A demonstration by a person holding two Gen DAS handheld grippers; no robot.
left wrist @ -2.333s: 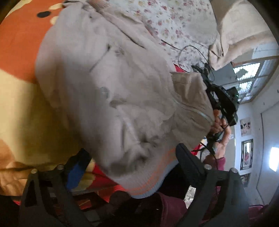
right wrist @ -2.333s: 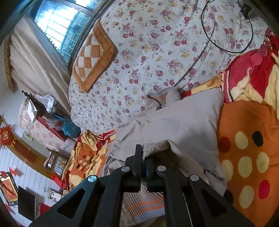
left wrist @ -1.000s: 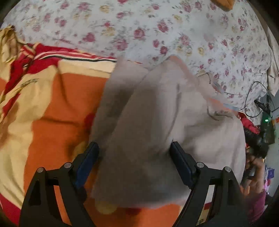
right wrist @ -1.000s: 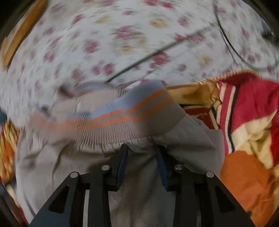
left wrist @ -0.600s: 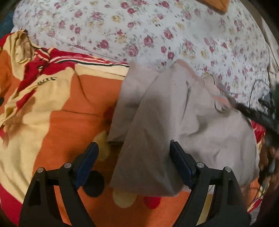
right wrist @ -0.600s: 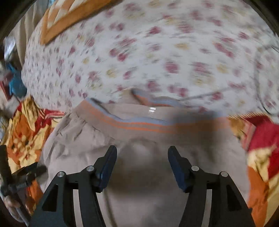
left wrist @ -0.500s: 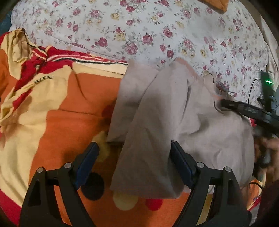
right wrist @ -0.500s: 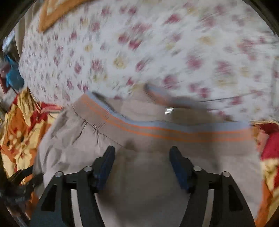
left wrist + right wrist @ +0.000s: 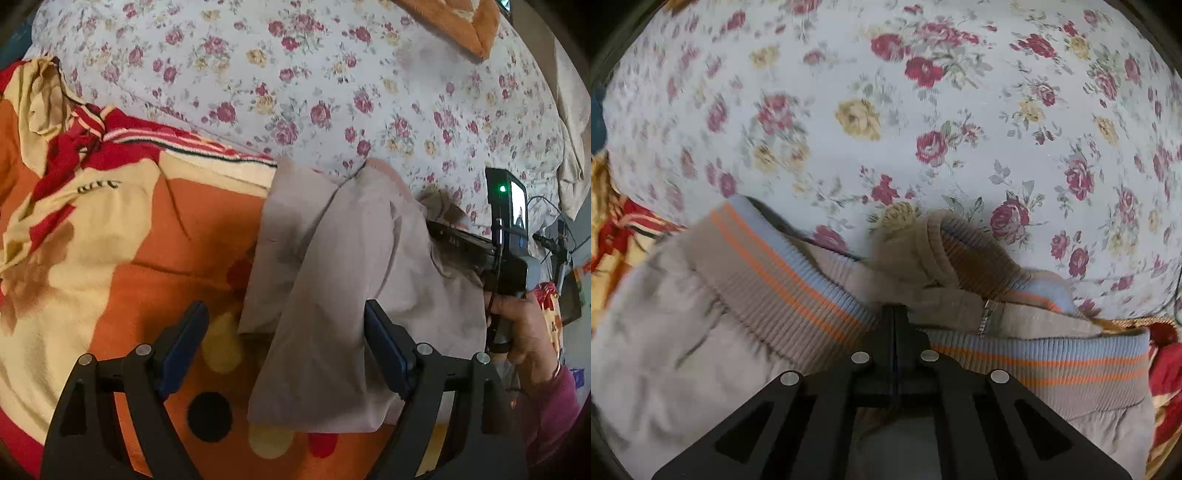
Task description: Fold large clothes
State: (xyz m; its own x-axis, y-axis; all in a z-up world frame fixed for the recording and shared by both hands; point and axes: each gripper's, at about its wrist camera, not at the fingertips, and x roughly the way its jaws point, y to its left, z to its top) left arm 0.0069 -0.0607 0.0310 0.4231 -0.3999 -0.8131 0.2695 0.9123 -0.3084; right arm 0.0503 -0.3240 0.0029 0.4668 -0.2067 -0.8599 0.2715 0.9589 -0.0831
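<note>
A beige jacket (image 9: 354, 280) lies folded over on the orange blanket (image 9: 155, 236), one sleeve hanging toward me. My left gripper (image 9: 284, 347) is open above its near edge, the jaws astride the sleeve, holding nothing. In the right wrist view my right gripper (image 9: 894, 314) is shut on the jacket's ribbed hem (image 9: 798, 280), striped orange and blue, beside the zipper end (image 9: 986, 317). The right gripper (image 9: 454, 240) also shows in the left wrist view, its fingers hidden in the jacket's far edge.
A floral sheet (image 9: 332, 74) covers the bed behind the jacket and also fills the right wrist view (image 9: 886, 110). An orange cushion (image 9: 454, 22) lies at the far edge. The blanket's red and cream folds (image 9: 66, 147) bunch at the left. Cables (image 9: 554, 229) lie at the right.
My right gripper has closed on the jacket's ribbed hem, having been open half a second ago. My left gripper stays open over the sleeve and has barely moved.
</note>
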